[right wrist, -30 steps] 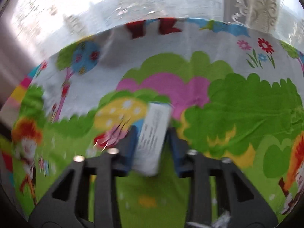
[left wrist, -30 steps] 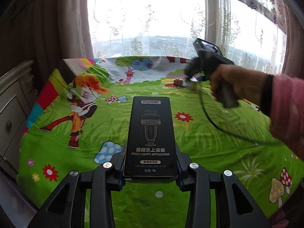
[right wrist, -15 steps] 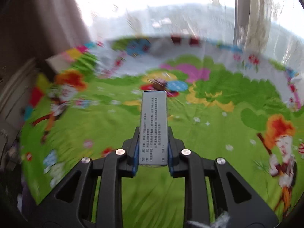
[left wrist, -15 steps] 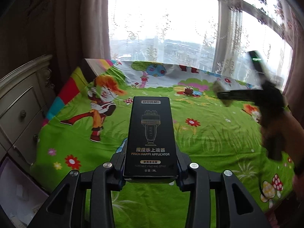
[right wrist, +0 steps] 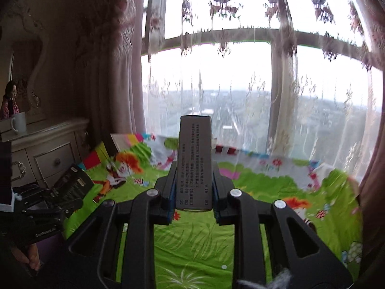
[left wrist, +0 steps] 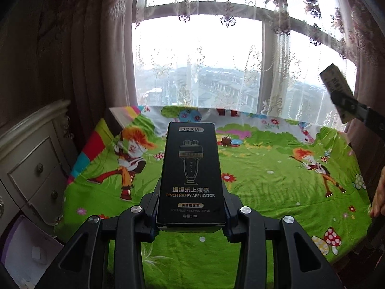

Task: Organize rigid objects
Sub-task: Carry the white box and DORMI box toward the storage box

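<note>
Now, left gripper [left wrist: 191,213]: your jaws are clamped on the lower sides of the black DORMI box [left wrist: 191,173], which stands up between them with its printed front toward the camera.
Black DORMI box: the face reads "PINCH HAPPY APPLICATOR" under a gold drawing of the device; it is held above the cartoon bedsheet [left wrist: 264,180], clear of it.
Right gripper [right wrist: 192,200]: your jaws are closed narrow on the grey box [right wrist: 195,163], gripping its long sides near the bottom end.
Grey box: you see a narrow side panel with columns of small dark print; it rises upright from the jaws, its top against the window [right wrist: 240,84]. In the left wrist view it shows at the far right edge, tilted, against the lace curtain [left wrist: 276,77].
Your left gripper in the right wrist view: at the left edge, low, with the black box angled toward the bed.
Bedsheet: bright green with flowers, mushrooms and orange-haired figures, spread below both boxes.
Dresser [right wrist: 48,154]: cream, with drawers, left of the bed; a white mug [right wrist: 19,122] stands on top.
Your right hand [left wrist: 379,197]: only part of it shows at the right edge.
</note>
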